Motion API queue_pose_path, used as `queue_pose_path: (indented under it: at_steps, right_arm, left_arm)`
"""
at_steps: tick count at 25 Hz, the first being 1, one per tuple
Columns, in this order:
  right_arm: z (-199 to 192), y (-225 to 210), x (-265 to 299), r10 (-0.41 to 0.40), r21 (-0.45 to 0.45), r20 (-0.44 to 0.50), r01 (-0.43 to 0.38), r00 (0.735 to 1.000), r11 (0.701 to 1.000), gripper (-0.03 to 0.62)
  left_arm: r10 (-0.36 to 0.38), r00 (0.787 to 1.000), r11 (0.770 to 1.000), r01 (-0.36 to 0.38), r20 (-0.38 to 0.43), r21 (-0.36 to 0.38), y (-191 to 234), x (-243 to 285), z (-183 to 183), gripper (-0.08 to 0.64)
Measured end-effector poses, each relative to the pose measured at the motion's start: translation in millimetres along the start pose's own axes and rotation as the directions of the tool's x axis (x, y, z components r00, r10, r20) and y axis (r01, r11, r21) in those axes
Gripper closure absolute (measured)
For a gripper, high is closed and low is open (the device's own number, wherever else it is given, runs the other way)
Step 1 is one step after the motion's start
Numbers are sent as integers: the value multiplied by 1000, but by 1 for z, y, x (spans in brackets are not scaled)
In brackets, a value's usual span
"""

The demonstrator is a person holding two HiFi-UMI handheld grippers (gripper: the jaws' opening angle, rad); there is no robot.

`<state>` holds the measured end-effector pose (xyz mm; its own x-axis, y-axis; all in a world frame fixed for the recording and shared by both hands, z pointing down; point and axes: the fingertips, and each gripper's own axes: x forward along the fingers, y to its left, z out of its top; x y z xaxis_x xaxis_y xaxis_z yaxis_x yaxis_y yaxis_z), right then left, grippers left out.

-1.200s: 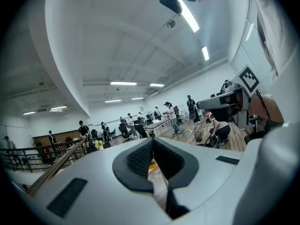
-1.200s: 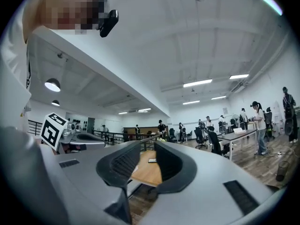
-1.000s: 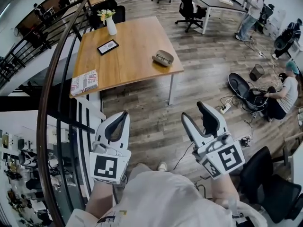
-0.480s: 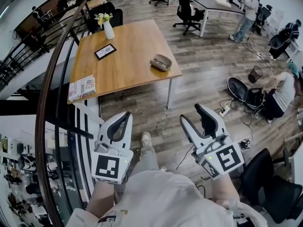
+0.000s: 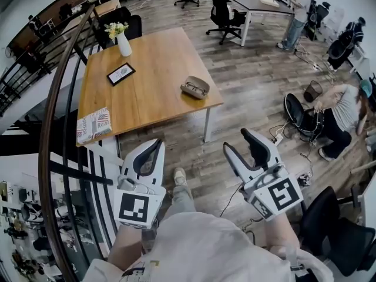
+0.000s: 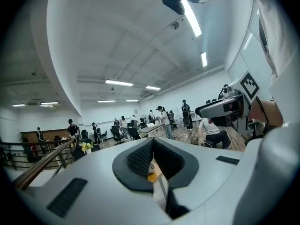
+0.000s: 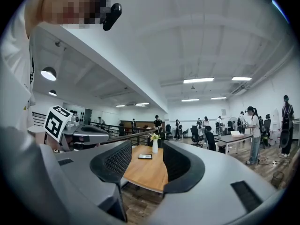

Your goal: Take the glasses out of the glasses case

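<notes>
The glasses case (image 5: 201,92) lies open on the wooden table (image 5: 147,81), near the corner closest to the person, and the glasses (image 5: 192,87) seem to rest inside it. Both grippers hang well apart from it, over the floor, so it is out of reach. The left gripper (image 5: 154,143) has its jaws pressed together on nothing. The right gripper (image 5: 239,141) is spread wide and empty, probably prepared for the case.

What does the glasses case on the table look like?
The case is a small greyish-brown oval. It seems to lie open and flat on the wooden table, near the front right corner, with dark-rimmed glasses resting inside. Only the table and the glasses touch it, and it sits apart from the other things there.
</notes>
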<state>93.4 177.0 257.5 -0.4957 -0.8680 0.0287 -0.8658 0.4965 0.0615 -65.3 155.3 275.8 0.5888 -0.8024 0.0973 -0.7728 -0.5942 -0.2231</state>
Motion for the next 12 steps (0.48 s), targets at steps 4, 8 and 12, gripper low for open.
queue_pose_path:
  at_steps: [4, 8, 12]
  right_arm:
    - [-3, -19, 51, -8, 5, -22, 8, 1000, 1000, 362]
    - [-6, -36, 104, -14, 5, -54, 15, 998, 1000, 362]
    - [-1, -64, 158, -42, 1, -58, 42, 997, 999, 362]
  left_arm:
    - [-28, 1000, 1000, 28, -9, -1, 36, 42, -6, 543]
    - [-53, 999, 999, 53, -12, -13, 74, 85, -10, 543]
    - [-74, 997, 997, 74, -16, -15, 117, 128, -13, 543]
